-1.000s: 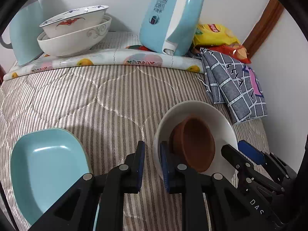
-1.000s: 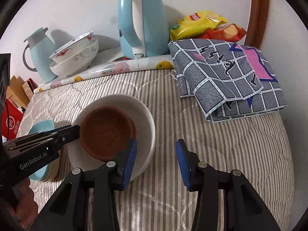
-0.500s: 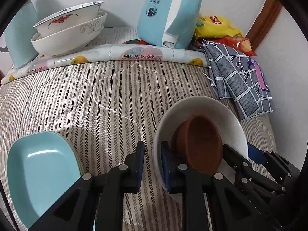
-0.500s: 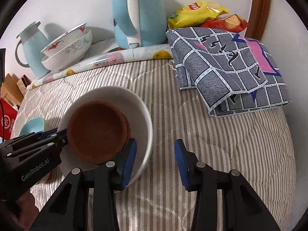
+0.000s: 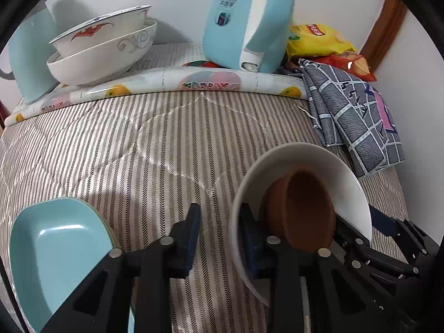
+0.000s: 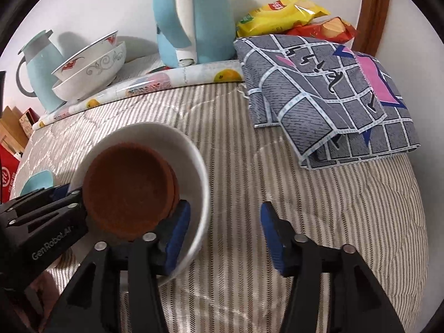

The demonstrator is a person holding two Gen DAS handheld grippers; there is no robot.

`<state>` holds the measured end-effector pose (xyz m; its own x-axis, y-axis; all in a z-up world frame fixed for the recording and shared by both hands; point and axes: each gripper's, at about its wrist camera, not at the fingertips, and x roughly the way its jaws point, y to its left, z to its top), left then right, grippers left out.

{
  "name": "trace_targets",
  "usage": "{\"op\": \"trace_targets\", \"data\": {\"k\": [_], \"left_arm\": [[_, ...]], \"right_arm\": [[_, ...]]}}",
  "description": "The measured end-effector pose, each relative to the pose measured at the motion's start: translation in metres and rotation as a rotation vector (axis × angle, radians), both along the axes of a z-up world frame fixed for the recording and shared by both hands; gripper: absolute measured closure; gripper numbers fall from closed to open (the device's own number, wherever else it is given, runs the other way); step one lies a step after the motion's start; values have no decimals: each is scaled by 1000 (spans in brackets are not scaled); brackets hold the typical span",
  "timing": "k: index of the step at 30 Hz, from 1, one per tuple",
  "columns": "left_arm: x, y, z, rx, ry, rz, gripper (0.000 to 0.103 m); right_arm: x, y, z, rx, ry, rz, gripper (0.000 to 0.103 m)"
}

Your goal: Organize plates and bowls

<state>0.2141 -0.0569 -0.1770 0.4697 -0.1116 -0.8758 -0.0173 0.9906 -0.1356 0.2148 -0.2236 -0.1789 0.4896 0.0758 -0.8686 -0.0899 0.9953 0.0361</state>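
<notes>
Left wrist view: the left gripper [image 5: 219, 229] is opening its jaws, which straddle the rim of the white bowl [image 5: 277, 161]; the brown bowl [image 5: 305, 208] sits inside it, on the striped bed cover [image 5: 138, 144].

Right wrist view: the right gripper [image 6: 224, 230] jaws are opening wide around the white bowl [image 6: 194, 149] rim, not pressing it.

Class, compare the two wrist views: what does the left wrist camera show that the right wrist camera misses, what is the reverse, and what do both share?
Only the left wrist view shows the light blue dish nearly whole; the right wrist view catches just a sliver.

Only the right wrist view shows the blue jug's lid and handle and the red box at the edge.

Both show the white bowl holding the brown dishes, both grippers at its rim with jaws opening, the stacked patterned bowls, blue kettle, snack bags and grey cloth.
</notes>
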Motion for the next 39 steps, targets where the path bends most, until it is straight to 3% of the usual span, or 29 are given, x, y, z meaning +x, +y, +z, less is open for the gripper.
{"op": "trace_targets", "data": {"k": [11, 25, 32, 37, 39], "left_arm": [[2, 5, -2, -10, 17, 8, 60], [-3, 9, -1, -45, -9, 26, 64], [-4, 0, 2, -78, -18, -5, 88], [-4, -4, 3, -75, -28, -15, 93], [-4, -3, 3, -84, -27, -14, 93]], "right_arm": [[0, -5, -1, 23, 3, 1, 35], [-1, -9, -5, 88, -14, -27, 37], [-3, 0, -3, 131, -8, 9, 66], [-5, 7, -1, 152, -4, 38, 87], [-5, 11, 0, 132, -8, 35, 87]]}}
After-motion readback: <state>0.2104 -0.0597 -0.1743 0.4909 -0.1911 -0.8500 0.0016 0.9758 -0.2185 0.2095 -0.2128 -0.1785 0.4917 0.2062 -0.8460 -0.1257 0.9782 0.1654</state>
